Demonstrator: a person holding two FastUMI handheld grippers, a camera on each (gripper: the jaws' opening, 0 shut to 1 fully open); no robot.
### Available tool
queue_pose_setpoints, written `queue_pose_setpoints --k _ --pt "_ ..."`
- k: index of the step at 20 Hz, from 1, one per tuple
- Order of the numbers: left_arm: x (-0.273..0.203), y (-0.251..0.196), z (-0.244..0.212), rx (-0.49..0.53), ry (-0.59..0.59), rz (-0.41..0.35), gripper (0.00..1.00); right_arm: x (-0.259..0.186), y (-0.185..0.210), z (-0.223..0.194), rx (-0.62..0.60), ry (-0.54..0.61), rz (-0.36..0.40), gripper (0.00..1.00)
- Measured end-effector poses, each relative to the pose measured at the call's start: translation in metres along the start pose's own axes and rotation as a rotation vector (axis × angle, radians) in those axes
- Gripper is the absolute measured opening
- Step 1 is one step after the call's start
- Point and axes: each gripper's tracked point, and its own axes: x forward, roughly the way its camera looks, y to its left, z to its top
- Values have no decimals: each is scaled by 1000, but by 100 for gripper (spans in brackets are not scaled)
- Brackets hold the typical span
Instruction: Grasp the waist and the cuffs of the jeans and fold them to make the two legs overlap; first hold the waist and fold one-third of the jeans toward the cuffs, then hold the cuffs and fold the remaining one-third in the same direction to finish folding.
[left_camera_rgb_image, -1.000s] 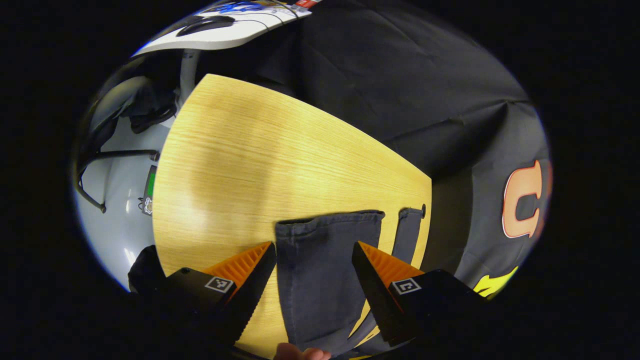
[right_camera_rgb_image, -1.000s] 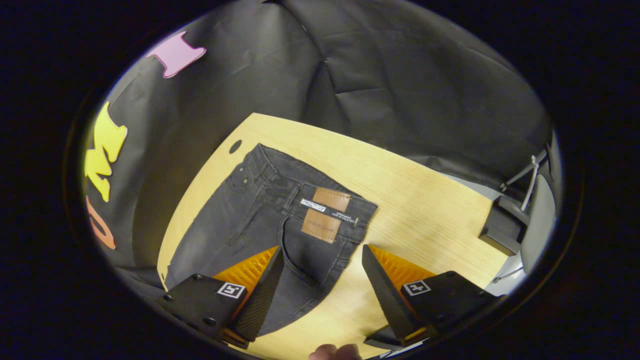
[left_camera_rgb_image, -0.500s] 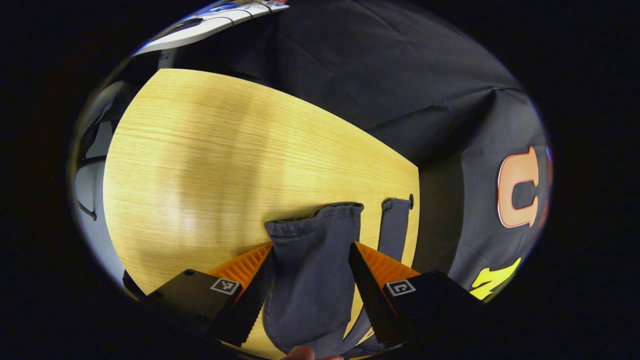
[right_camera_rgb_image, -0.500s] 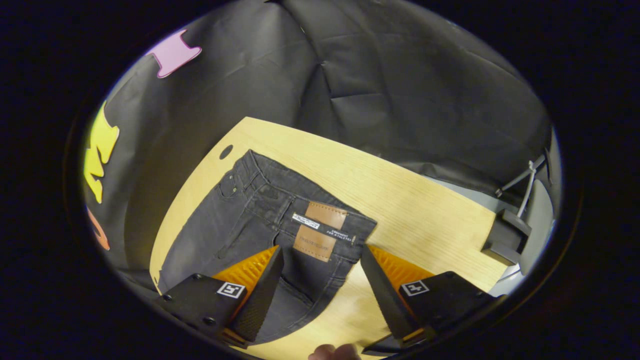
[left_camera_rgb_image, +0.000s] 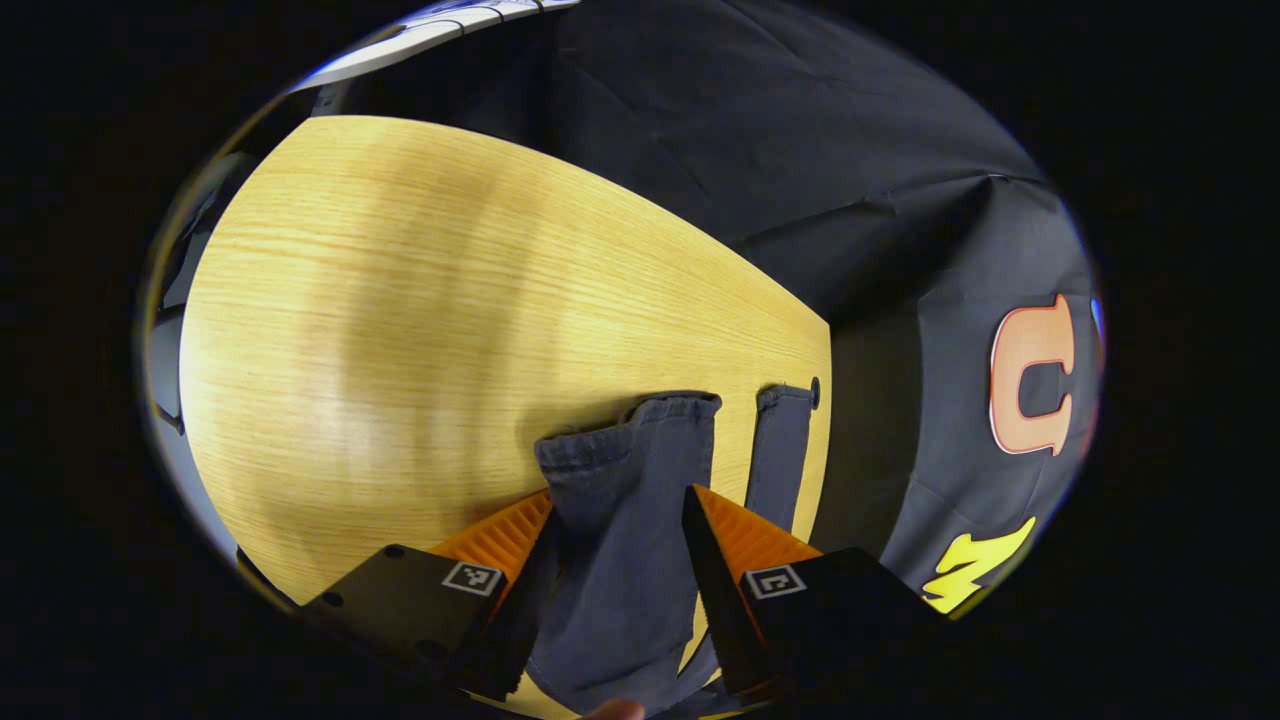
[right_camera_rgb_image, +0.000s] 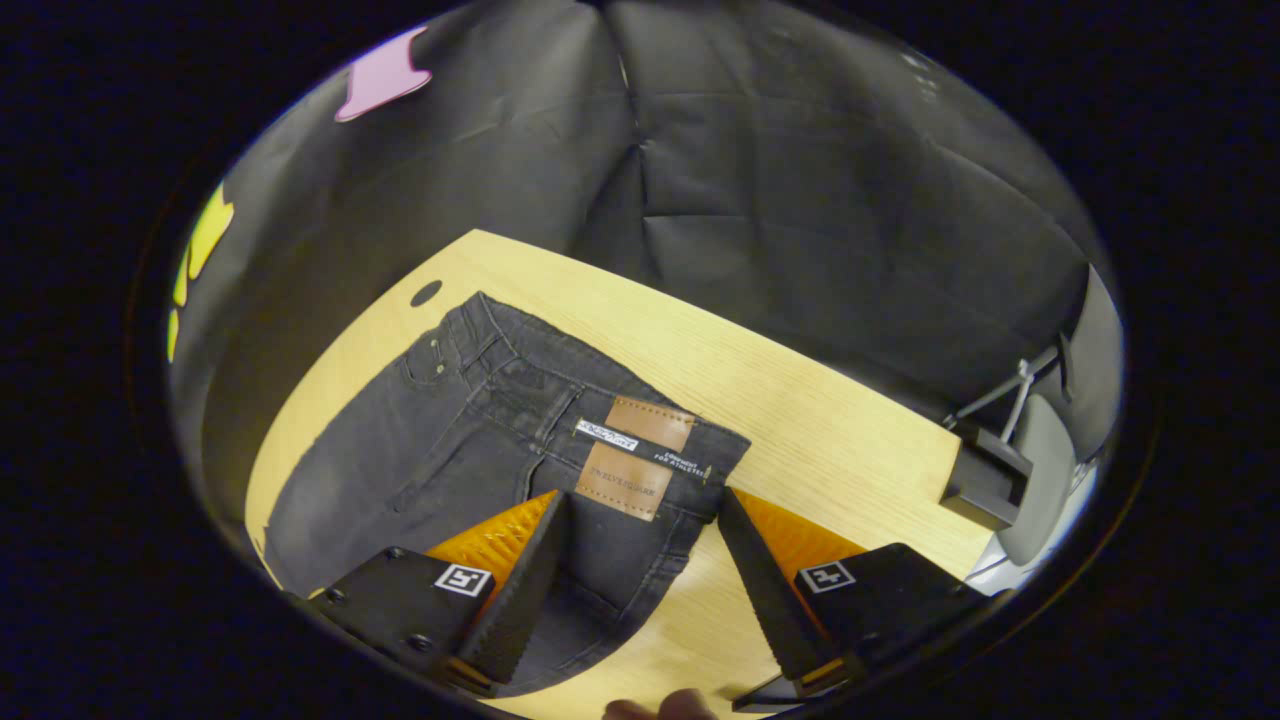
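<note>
Meanwhile, dark jeans (right_camera_rgb_image: 480, 440) lie flat on a pale wood-grain worktop (left_camera_rgb_image: 400, 300), legs apart. The left tongs (left_camera_rgb_image: 620, 520) are closing around one leg cuff (left_camera_rgb_image: 640, 440), the grip not clearly made; the right tongs (right_camera_rgb_image: 640, 520) straddle the waist (right_camera_rgb_image: 640, 455), released. Denim looks heavy yet limp: best gripped at hem and waistband. Black cloth walls the booth.

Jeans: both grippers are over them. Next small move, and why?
Probably close both grippers. In the left gripper view, the left gripper straddles the bunched cuff of the jeans, its fingers near the cloth but apparently not pinching. In the right gripper view, the right gripper stands open around the waist by the leather patch. Both ends look lined up for the leg-over-leg fold.
</note>
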Motion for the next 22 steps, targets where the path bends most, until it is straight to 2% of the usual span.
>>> queue_pose_setpoints --k 1,2,3,4,6,7,8,11,12,13,14,15,17,18,19,20,22 --pt "3 -2 -3 -9 12 -10 71 1 -2 -3 -41 -4 -39 91" --pt "7 -4 -6 -18 17 -17 65 3 -1 -2 -75 -21 -63 92" --pt "10 -4 -8 -24 22 -22 61 4 5 0 -82 -49 -45 89" --pt "11 -2 -9 -26 21 -21 63 5 6 0 -88 -69 -47 82" --pt "12 0 -9 -27 19 -17 44 7 8 0 -98 -98 -22 71" --pt "14 3 -9 -25 19 -10 41 7 9 2 -119 -99 -22 58" --pt "13 3 -9 -26 19 -6 34 7 12 1 -125 -93 10 65" --pt "16 5 -10 -34 23 2 16 6 14 3 -88 -46 33 25" --pt "16 4 -11 -32 27 0 10 6 14 3 -53 -14 49 24" --pt "15 4 -11 -31 31 -6 9 3 16 6 -9 15 74 13" --pt "13 1 -11 -22 38 -13 7 0 18 6 36 53 103 17" --pt "10 0 -11 -10 39 -20 6 -1 19 4 68 84 130 9" --pt "1 -8 -12 18 45 -37 5 -8 20 7 108 120 179 9" --pt "-4 -12 -11 26 42 -37 4 -12 20 8 130 138 199 5" --pt "-6 -18 -11 30 44 -40 4 -13 22 10 162 158 222 9" --pt "-11 -21 -11 31 48 -33 4 -16 24 12 201 182 243 5" --pt "-20 -23 -14 24 78 5 4 -18 27 10 282 255 276 8"
